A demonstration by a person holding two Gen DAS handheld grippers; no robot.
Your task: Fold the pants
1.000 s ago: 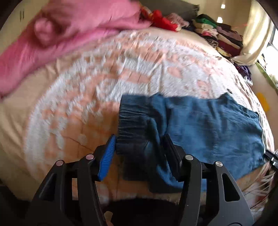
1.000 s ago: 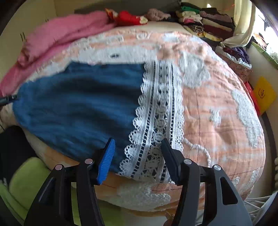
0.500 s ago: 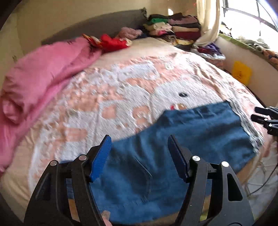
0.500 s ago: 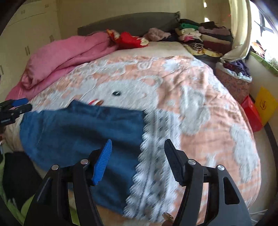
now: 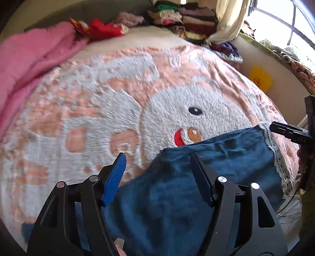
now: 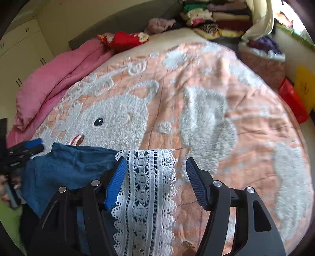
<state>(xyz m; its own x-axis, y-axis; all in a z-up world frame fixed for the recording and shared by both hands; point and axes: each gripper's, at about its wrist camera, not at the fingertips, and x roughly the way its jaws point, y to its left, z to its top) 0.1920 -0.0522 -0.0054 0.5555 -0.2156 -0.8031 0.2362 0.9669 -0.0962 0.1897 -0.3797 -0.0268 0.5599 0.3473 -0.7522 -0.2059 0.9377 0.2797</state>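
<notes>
The blue denim pants (image 5: 196, 177) lie flat at the near edge of the bed, with a white lace hem (image 6: 145, 187) at the right end. My left gripper (image 5: 157, 169) is open and empty, hovering over the pants' left part. My right gripper (image 6: 154, 173) is open and empty, just above the lace hem. The right gripper's fingers (image 5: 287, 132) show at the right edge of the left wrist view; the left gripper's fingers (image 6: 25, 147) show at the left edge of the right wrist view.
The pants lie on a peach and white blanket (image 5: 137, 88) covering the bed. A pink duvet (image 6: 55, 78) is bunched along the left side. A red cushion (image 6: 124, 39) and stacks of folded clothes (image 6: 216, 17) sit at the far end. A yellow bag (image 5: 260, 78) stands by the wall.
Both grippers have risen and pulled back from the pants, and the views tilted up across the bed. The left gripper, which straddled a fold of denim, is now clear of it.
</notes>
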